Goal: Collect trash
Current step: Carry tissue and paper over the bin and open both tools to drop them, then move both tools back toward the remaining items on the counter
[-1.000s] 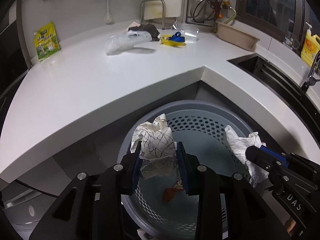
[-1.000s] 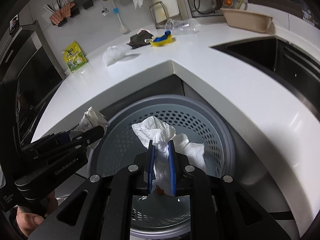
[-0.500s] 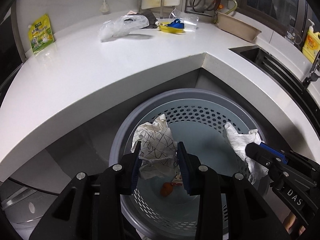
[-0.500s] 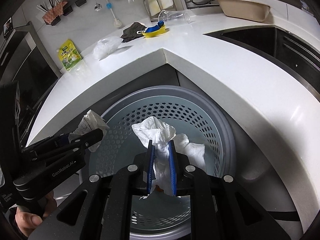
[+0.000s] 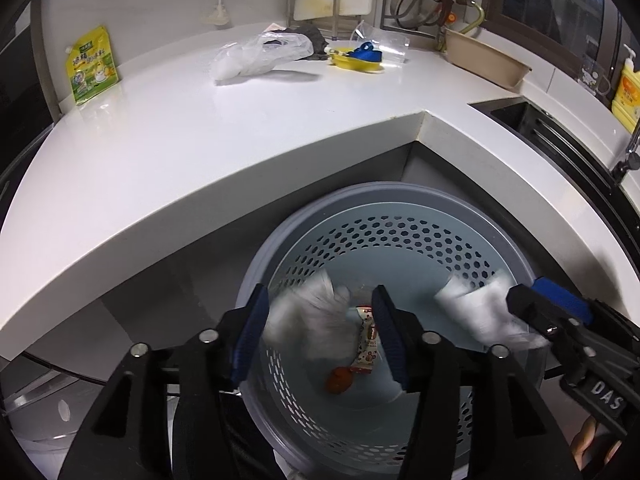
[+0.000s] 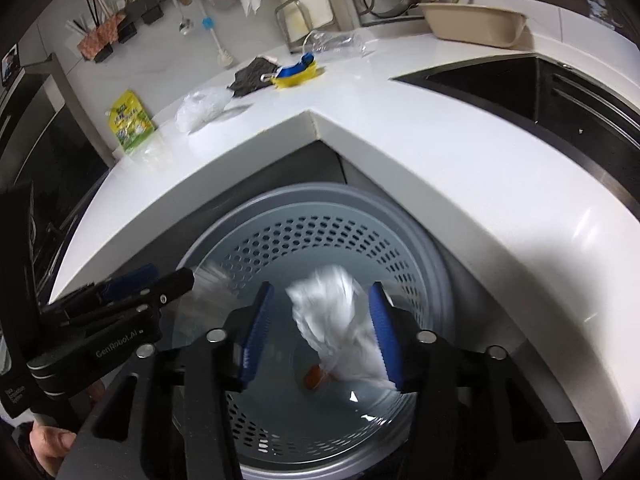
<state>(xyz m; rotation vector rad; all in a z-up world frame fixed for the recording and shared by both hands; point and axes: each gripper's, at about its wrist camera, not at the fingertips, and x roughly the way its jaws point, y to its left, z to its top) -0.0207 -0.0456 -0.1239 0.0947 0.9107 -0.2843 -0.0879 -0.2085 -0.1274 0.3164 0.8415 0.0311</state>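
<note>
Hovering over the perforated bin (image 5: 400,236): left gripper (image 5: 320,334) and right gripper (image 6: 322,332), both jaws just spread wide, gripping nothing. Between left pads, blurred patterned paper wad (image 5: 310,328); between right pads, blurred white tissue (image 6: 340,320). Below, orange scrap (image 5: 339,379) and candy wrapper (image 5: 368,344), the wrapper visible only from left wrist. Beyond, on counter (image 5: 200,140): plastic bag (image 5: 260,56), yellow dish (image 5: 356,62).
</note>
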